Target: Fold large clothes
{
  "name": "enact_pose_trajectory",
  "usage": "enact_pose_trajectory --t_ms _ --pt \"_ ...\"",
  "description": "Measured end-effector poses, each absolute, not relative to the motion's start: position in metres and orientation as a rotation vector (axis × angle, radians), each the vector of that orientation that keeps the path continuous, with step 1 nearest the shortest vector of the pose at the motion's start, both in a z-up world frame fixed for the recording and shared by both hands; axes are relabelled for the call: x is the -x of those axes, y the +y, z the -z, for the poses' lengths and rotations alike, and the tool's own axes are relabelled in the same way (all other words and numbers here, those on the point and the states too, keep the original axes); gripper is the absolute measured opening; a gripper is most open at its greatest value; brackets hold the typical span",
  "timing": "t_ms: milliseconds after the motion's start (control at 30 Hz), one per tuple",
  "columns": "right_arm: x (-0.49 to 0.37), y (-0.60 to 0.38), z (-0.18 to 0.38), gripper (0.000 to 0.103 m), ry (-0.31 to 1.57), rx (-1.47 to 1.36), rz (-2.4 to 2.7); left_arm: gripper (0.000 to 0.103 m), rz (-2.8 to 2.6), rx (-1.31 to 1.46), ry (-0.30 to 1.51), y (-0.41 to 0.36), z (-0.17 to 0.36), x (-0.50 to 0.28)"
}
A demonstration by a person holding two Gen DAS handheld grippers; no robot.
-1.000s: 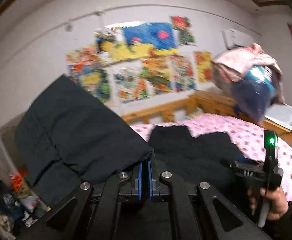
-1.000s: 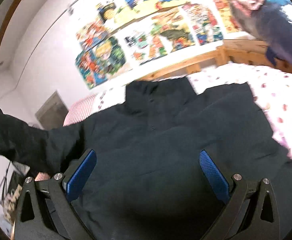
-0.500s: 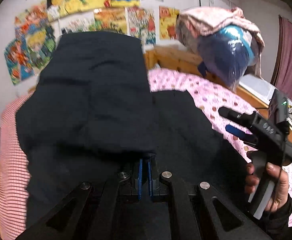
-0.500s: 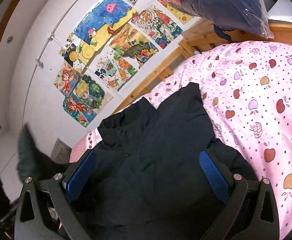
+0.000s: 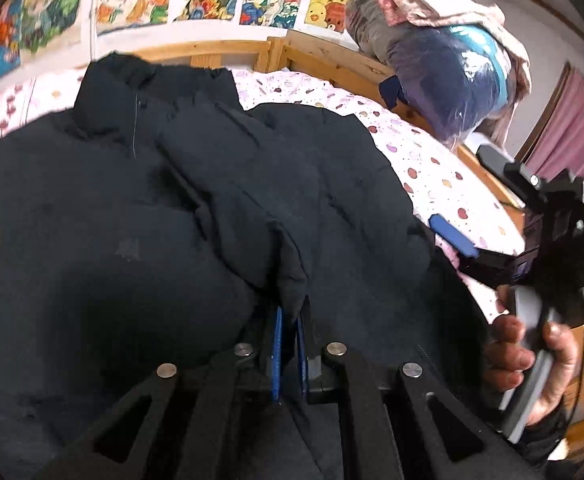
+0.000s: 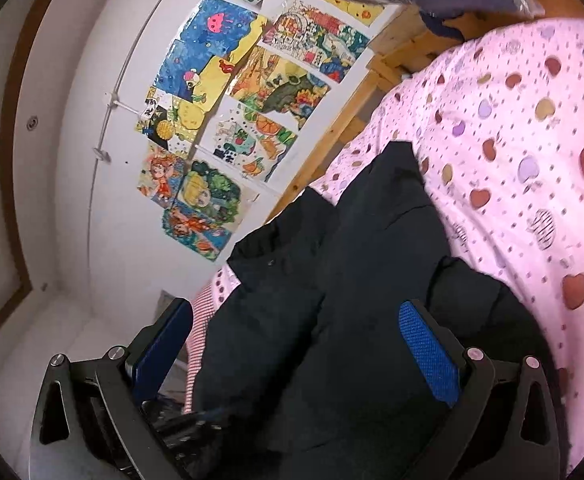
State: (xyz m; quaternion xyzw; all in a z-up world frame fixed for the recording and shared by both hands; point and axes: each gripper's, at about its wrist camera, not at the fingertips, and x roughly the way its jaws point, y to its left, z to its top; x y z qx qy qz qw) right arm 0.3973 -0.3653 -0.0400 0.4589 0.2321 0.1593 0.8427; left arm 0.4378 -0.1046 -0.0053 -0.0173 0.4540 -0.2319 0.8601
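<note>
Between the nearly closed pads of the left gripper [image 5: 288, 344] a sleeve cuff of the black puffer jacket [image 5: 172, 220] is pinched, probably so it can be laid across the chest for folding. Off to the side, the right gripper [image 6: 295, 344] is held wide open, empty, with the jacket spread on the pink bedspread [image 6: 531, 140] just ahead.

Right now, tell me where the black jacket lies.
The black jacket lies spread on the pink bedspread, collar toward the wooden bed rail below the wall drawings.
</note>
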Motion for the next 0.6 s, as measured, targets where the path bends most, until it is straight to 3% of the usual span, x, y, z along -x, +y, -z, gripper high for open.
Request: enact_pose_trajectory --t_ms 133,200,267,400,467,600 --pt "-0.406 -0.358 0.050 0.102 0.521 -0.976 -0.362 0.024 0.517 0.072 0.955 -0.096 0.004 -0.434" --pt "-0.409 -0.353 0.052 0.102 0.534 -0.968 -0.370 0.037 0.545 0.094 0.940 -0.090 -0.001 -0.427" --pt "-0.412 -0.346 0.052 0.102 0.543 -0.948 -0.382 0.059 0.555 0.121 0.913 -0.081 -0.008 -0.421" --pt "-0.415 -0.336 0.050 0.102 0.553 -0.900 -0.392 0.064 0.529 0.167 0.864 -0.058 -0.021 -0.415" --pt "-0.416 -0.326 0.045 0.102 0.553 -0.844 -0.386 0.076 0.413 0.161 0.828 -0.041 -0.028 -0.415" --pt "-0.414 -0.297 0.025 0.102 0.548 -0.636 -0.338 0.076 0.147 0.173 0.835 -0.001 -0.028 -0.429"
